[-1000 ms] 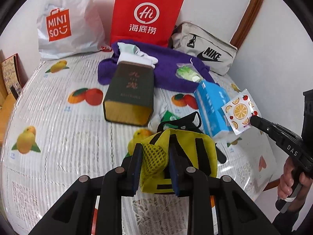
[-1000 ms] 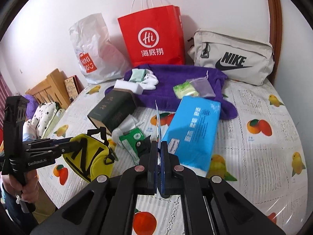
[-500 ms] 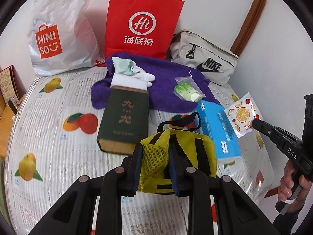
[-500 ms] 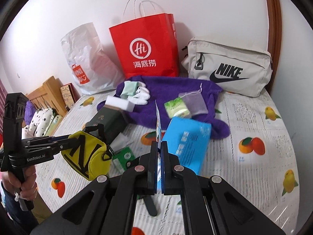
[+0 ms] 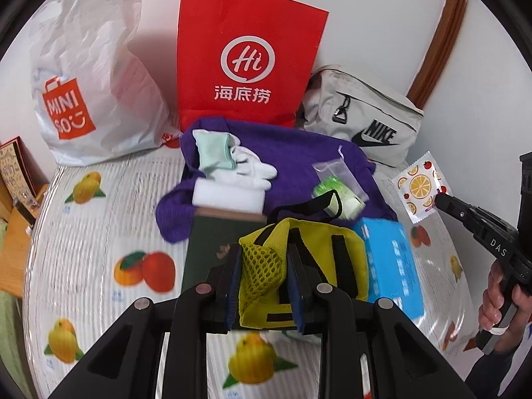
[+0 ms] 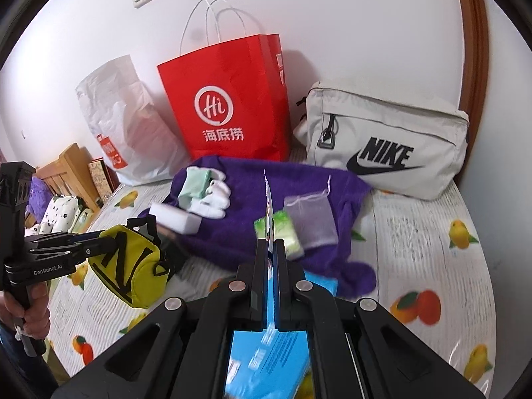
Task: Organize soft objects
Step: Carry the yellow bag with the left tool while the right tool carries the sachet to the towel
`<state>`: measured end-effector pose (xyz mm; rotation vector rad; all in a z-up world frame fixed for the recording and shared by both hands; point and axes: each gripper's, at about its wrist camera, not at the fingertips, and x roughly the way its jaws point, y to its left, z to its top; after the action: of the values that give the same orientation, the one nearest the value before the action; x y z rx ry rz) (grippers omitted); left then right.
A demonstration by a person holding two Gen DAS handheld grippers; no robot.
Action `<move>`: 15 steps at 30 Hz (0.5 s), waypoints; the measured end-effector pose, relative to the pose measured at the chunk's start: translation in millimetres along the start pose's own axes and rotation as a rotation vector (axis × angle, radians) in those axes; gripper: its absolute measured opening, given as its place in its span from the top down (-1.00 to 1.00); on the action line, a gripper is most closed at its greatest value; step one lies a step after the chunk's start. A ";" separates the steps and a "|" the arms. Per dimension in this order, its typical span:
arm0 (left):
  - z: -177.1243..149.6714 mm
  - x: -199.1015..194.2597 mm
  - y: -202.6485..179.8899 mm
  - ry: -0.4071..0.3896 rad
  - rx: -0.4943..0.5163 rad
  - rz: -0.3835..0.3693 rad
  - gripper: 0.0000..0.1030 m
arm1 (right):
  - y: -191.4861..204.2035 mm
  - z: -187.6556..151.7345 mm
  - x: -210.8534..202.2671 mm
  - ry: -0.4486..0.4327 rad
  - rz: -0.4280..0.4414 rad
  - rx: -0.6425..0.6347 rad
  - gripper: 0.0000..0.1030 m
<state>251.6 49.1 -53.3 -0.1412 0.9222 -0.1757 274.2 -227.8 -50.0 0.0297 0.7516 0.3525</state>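
So both hands are loaded right now. The left gripper [image 5: 262, 279] is clamped on the mesh side of a yellow pouch [image 5: 309, 259], which hangs in the air over the table, and the right gripper [image 6: 270, 266] is pinched tight on a flat fruit-print sachet [image 5: 419, 188], seen edge-on from its own camera and sticking straight up past the fingertips. From the left camera the red paper bag [image 5: 246, 66] stands at about 12 o'clock, upright against the wall, with the white Miniso bag [image 5: 89, 89] at 11 and the grey Nike bag [image 5: 362, 126] at 1. The purple towel [image 5: 286, 156] with the socks [image 5: 232, 163] and the little green pack [image 5: 335, 196] lies between the pouch and those bags. My guess is the pouch goes into one of the bags, and the red one is dead ahead of the left hand, mouth up, so the pouch would have to be carried over the towel and above the rim. The sachet sits at roughly 2 o'clock, nearer the Nike bag, though I can't tell which bag either item is meant for. The blue tissue pack [image 5: 389, 259] and dark green book [image 5: 206, 249] lie on the table right under the pouch.
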 end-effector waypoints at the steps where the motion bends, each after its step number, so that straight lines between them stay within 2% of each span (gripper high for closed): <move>1: 4.7 2.8 0.5 -0.001 -0.003 0.002 0.53 | -1.4 3.1 3.4 0.000 -0.001 -0.001 0.95; 6: 26.8 16.0 1.1 -0.004 -0.005 0.008 0.53 | -12.0 17.2 26.4 0.014 -0.008 -0.005 0.95; 15: 59.4 48.8 1.5 0.012 0.003 0.028 0.53 | -32.1 17.8 80.1 0.114 -0.032 0.000 0.95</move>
<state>328.2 43.1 -56.2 -0.1248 0.9351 -0.1523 349.9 -230.3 -95.0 -0.0023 0.8636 0.3259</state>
